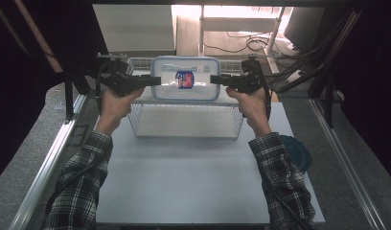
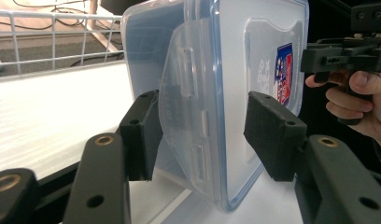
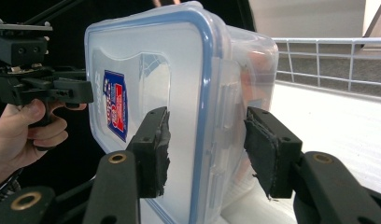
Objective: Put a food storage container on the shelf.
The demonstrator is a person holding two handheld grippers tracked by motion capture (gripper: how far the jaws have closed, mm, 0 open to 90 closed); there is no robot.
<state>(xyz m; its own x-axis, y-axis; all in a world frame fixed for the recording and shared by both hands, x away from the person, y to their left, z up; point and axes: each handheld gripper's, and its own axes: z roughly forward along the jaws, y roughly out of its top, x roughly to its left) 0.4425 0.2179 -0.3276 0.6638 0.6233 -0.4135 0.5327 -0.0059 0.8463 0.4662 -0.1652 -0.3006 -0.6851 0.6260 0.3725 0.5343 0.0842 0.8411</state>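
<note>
A clear plastic container (image 1: 186, 79) with a blue-rimmed lid and a red-and-blue label stands on edge over the far part of a white wire basket (image 1: 184, 123), lid towards the person. The left gripper (image 1: 157, 80) reaches in from its left end and the right gripper (image 1: 213, 79) from its right end. In the left gripper view the container's (image 2: 216, 70) side latch lies between the jaws of the left gripper (image 2: 205, 135), with a gap at the lid-side pad. In the right gripper view the right gripper (image 3: 209, 149) straddles the container's (image 3: 179, 70) rim, with both pads standing off it.
The basket sits at the back of a white table (image 1: 184, 182). A blue round thing (image 1: 299, 153) lies at the table's right edge. Metal rails run along both sides, and dark frame posts and cables stand beyond the basket.
</note>
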